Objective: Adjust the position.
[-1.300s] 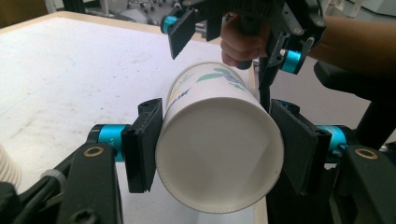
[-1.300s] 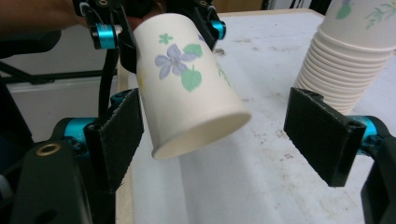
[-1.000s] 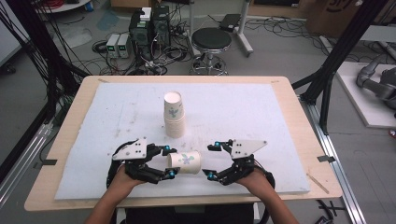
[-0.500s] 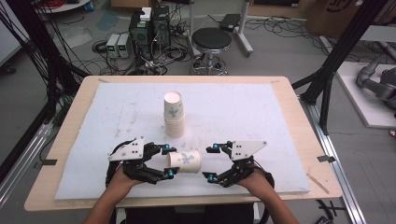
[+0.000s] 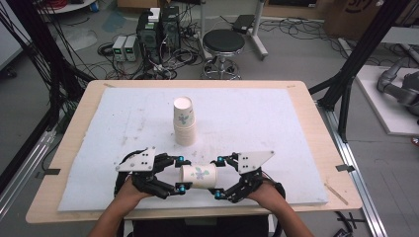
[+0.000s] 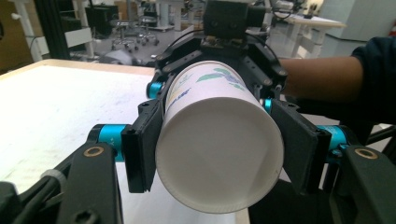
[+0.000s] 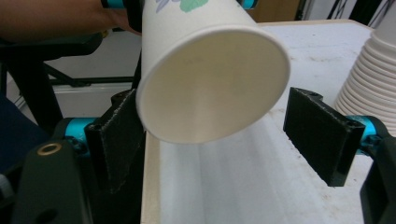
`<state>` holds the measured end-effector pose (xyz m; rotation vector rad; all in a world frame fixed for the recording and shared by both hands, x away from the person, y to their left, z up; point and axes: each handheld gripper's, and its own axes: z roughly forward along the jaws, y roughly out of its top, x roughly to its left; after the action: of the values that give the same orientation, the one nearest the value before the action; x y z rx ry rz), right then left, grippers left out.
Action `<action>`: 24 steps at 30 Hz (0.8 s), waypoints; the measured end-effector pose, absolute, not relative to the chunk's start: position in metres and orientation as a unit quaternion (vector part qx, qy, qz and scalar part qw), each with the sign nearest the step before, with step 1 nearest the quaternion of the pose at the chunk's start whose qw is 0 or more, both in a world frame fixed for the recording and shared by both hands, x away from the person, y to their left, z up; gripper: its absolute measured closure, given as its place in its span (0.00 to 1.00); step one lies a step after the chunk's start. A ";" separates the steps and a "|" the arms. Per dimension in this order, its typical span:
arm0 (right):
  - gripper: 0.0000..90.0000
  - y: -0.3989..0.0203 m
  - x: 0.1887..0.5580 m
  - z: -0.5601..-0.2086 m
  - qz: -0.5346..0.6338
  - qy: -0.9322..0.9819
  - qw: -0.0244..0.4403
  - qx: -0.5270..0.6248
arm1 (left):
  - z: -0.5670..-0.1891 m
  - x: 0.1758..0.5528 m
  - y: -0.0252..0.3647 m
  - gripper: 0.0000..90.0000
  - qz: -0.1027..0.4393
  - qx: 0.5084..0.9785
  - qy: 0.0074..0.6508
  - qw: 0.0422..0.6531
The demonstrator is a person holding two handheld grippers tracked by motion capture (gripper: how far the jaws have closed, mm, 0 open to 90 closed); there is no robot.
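A white paper cup (image 5: 198,176) with a green-and-blue print lies level just above the table's front, held between my two grippers. My left gripper (image 5: 182,174) is shut on its left end; in the left gripper view both pads (image 6: 140,149) press the sides of the cup (image 6: 210,93). My right gripper (image 5: 218,178) faces it from the right. Its jaws have just been closing a little, with the end of the cup (image 7: 210,70) between them. The right-hand pad (image 7: 322,135) still stands apart from the cup.
A stack of several matching paper cups (image 5: 184,121) stands upright mid-table, just beyond the grippers, and shows at the edge of the right gripper view as a cup stack (image 7: 373,79). The white mat (image 5: 276,123) covers the wooden table (image 5: 316,123). A stool and cables lie beyond.
Both grippers and the cup have drifted a touch toward the table's front edge. The left gripper's hold on the cup is the same.
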<state>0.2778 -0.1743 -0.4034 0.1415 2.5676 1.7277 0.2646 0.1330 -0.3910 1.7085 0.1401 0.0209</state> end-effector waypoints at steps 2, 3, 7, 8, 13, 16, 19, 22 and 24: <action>0.27 -0.174 0.278 -0.403 0.564 0.825 0.016 0.043 | -0.391 0.265 0.132 0.41 0.008 0.750 0.062 0.659; 0.29 -0.174 0.277 -0.403 0.568 0.822 0.012 0.038 | -0.391 0.265 0.133 0.41 0.006 0.747 0.061 0.662; 0.30 -0.177 0.278 -0.401 0.587 0.809 0.004 0.040 | -0.393 0.266 0.134 0.41 -0.002 0.733 0.065 0.677; 0.31 -0.177 0.278 -0.401 0.592 0.805 0.002 0.040 | -0.394 0.266 0.134 0.41 -0.004 0.731 0.066 0.679; 0.35 -0.180 0.280 -0.401 0.604 0.796 -0.006 0.043 | -0.397 0.267 0.134 0.41 -0.008 0.734 0.069 0.676; 0.38 -0.181 0.280 -0.400 0.606 0.794 -0.004 0.041 | -0.397 0.266 0.133 0.41 -0.007 0.739 0.070 0.670; 0.39 -0.181 0.280 -0.400 0.603 0.797 -0.004 0.041 | -0.397 0.266 0.133 0.41 -0.007 0.744 0.072 0.664; 0.38 -0.181 0.281 -0.400 0.599 0.800 -0.003 0.046 | -0.395 0.266 0.131 0.30 -0.001 0.759 0.097 0.644; 0.38 -0.181 0.281 -0.400 0.585 0.810 0.000 0.052 | -0.393 0.264 0.129 0.18 0.010 0.776 0.111 0.621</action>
<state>0.2808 -0.1811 -0.3996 0.1632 2.5435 1.8374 0.2640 0.1288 -0.3931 1.7838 0.2541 0.0229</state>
